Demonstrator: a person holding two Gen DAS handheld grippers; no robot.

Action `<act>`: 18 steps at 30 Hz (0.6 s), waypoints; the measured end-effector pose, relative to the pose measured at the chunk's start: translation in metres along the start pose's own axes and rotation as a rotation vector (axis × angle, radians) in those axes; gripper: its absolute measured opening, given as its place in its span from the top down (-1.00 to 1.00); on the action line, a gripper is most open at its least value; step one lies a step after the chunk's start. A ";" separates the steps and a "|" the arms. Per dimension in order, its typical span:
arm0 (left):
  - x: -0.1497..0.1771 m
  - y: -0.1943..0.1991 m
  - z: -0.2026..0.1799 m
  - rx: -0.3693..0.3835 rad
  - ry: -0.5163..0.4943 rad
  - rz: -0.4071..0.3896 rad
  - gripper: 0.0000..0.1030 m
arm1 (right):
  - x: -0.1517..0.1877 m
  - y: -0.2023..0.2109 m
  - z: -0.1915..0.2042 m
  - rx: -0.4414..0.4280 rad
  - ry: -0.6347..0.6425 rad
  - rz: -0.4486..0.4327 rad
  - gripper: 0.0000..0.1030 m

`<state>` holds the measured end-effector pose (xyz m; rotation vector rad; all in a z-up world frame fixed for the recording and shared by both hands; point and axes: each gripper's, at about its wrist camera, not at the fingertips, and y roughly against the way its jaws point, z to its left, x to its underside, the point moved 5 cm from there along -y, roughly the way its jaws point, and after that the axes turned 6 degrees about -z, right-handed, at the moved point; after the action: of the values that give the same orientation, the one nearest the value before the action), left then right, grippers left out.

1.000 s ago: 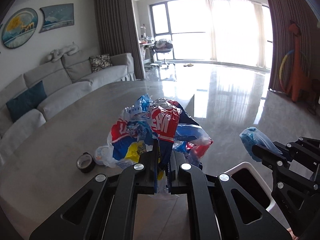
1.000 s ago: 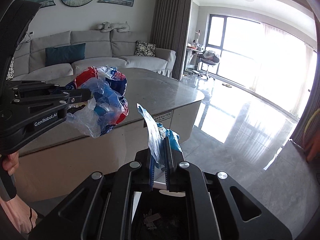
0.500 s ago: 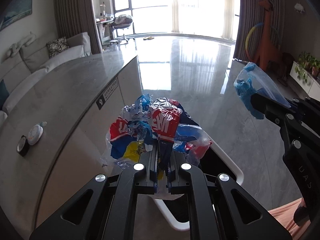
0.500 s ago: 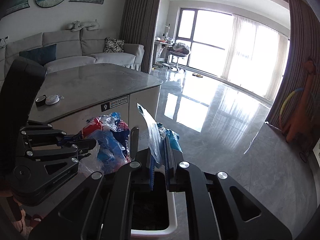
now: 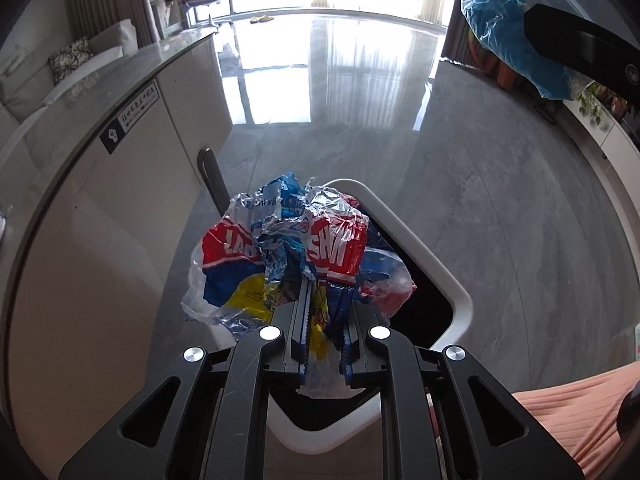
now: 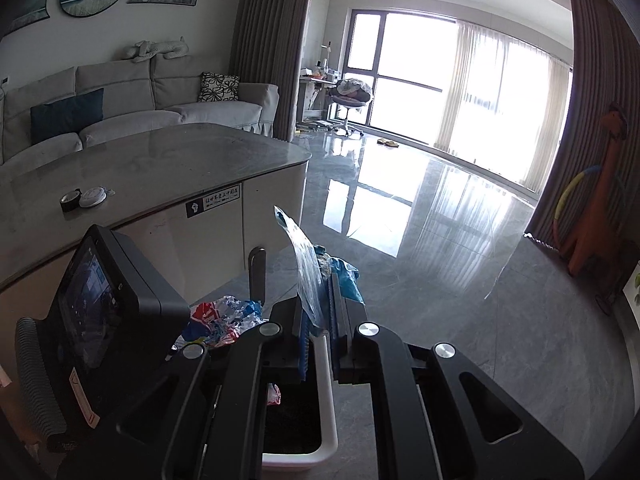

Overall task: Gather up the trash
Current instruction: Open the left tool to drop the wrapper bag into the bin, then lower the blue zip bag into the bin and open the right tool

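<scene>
My left gripper (image 5: 323,300) is shut on a crumpled red, blue and yellow plastic wrapper (image 5: 296,256) and holds it over the open white trash bin (image 5: 416,248) on the floor. My right gripper (image 6: 318,304) is shut on a clear and blue plastic bag (image 6: 310,276), held higher beside the bin (image 6: 326,412). The blue bag also shows at the top right of the left wrist view (image 5: 504,20). The wrapper shows low left in the right wrist view (image 6: 222,318).
A grey-topped island counter (image 6: 160,164) with a white cabinet side (image 5: 100,240) stands left of the bin. A tape roll (image 6: 70,200) and a white disc (image 6: 93,197) lie on it. Glossy grey floor (image 5: 480,180) spreads ahead. A sofa (image 6: 140,104) stands behind.
Both grippers swung off the counter and down toward the bin. The left gripper with the wrapper is now lower, over the bin opening. The right gripper rose relative to it.
</scene>
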<state>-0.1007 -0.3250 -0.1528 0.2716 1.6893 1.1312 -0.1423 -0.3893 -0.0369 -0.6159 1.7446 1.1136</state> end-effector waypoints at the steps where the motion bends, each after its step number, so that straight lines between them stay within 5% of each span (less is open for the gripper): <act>1: 0.000 0.001 0.001 -0.004 0.007 -0.003 0.16 | 0.000 0.000 0.000 0.000 0.001 -0.001 0.83; 3: -0.003 0.003 0.006 -0.015 0.025 -0.018 -0.36 | 0.000 -0.002 -0.001 -0.003 0.002 0.001 0.83; 7: -0.010 0.014 0.008 -0.041 0.031 -0.073 -0.76 | -0.001 -0.001 0.002 -0.012 0.007 0.001 0.83; 10: -0.013 0.023 0.012 -0.079 0.033 -0.115 -0.92 | -0.001 -0.002 0.004 -0.020 0.013 0.003 0.83; 18: -0.022 0.049 0.028 -0.156 0.034 -0.209 -0.93 | 0.001 -0.004 0.006 -0.033 0.017 0.017 0.82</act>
<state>-0.0839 -0.2982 -0.1010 -0.0223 1.6073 1.1078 -0.1367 -0.3857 -0.0398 -0.6327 1.7519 1.1539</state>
